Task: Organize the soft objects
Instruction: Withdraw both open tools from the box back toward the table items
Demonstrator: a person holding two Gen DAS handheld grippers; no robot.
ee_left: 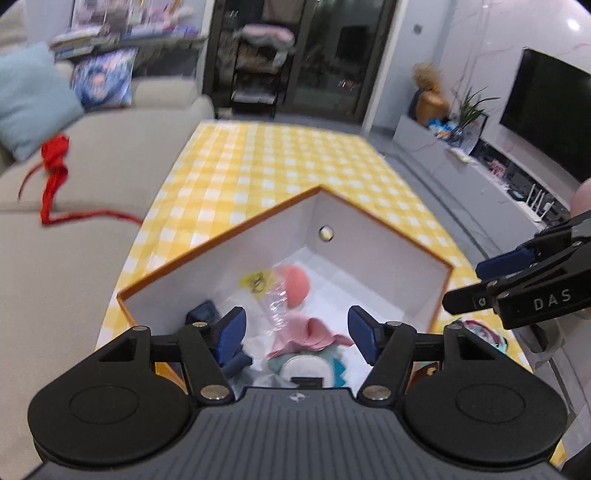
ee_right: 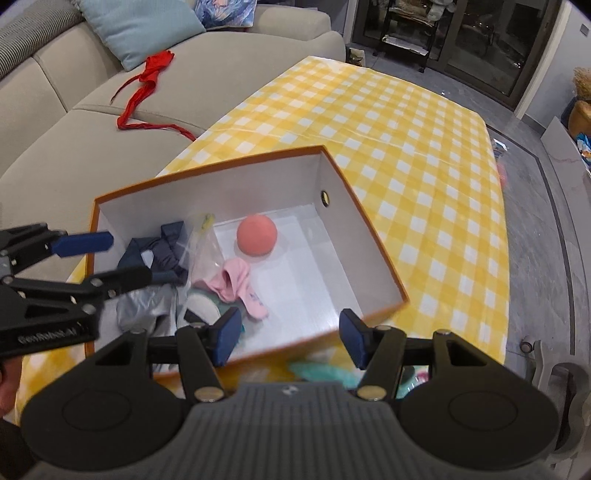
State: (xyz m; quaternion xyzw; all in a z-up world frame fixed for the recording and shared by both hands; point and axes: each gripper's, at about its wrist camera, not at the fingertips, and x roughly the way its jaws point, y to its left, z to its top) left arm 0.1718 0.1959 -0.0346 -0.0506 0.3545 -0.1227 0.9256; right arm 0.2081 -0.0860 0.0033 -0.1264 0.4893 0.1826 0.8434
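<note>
An orange-rimmed box with white inner walls stands on the yellow checked table. Inside lie a pink ball, a pink sock, navy cloth, a clear plastic bag, grey cloth and a white and teal soft toy. My left gripper is open and empty above the box's near left part; it shows in the right wrist view. My right gripper is open and empty over the box's near edge, above a teal soft item.
The yellow checked table stretches away beyond the box. A beige sofa with a red cloth and a light blue cushion stands to the left. A TV and low cabinet stand to the right. A multicoloured item lies right of the box.
</note>
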